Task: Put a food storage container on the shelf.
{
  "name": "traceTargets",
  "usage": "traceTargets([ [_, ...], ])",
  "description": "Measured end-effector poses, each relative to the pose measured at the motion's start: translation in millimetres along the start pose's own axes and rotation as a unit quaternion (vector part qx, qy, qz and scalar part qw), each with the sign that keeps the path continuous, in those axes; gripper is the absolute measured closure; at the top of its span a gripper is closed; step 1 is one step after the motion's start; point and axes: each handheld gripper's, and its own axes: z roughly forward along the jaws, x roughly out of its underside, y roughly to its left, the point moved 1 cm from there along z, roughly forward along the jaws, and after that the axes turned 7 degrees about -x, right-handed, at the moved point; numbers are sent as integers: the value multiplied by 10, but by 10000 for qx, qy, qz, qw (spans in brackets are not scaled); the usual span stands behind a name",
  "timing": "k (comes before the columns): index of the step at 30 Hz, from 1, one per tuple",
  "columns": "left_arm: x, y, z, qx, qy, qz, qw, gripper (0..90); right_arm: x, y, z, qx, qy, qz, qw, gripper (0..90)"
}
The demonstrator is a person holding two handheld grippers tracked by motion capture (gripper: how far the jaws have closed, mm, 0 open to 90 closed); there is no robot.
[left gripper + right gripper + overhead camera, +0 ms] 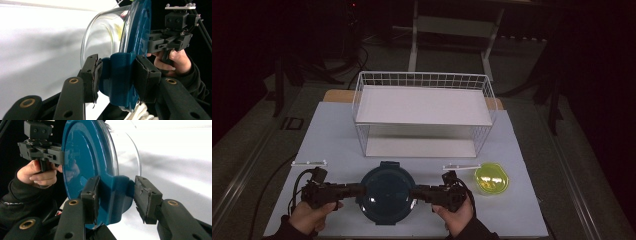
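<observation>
A lidded glass bowl (387, 192) is clamped at opposite blue lid tabs by the left tongs (360, 189) and right tongs (416, 192), so it is carried level above the counter (327, 130).

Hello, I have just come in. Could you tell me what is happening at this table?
A person holds a glass container with a blue lid between two handheld grippers. The left gripper is shut on one blue side clip of the lid; the right gripper has its fingers around the opposite clip, one of them standing a little off it. A white wire rack with two shelves stands behind on the table, and a smaller container with a yellow-green lid sits to the right.
</observation>
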Motion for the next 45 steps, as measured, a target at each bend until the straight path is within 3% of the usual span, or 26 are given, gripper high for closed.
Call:
traceTargets([
  [7,-190,-145,19,63,-105,146,9998,572,-150,57,-165,-3,-17,-66,10000,563],
  [22,-724,-491,63,221,-388,546,9975,575,-494,183,-557,49,-442,-258,9987,565],
  [37,-1405,-795,151,318,-463,764,9955,575,-1026,278,-946,170,-841,-396,9955,564],
  [45,-1726,-889,251,322,-745,787,9936,575,-1385,247,-1146,217,-1117,-333,9929,566],
])
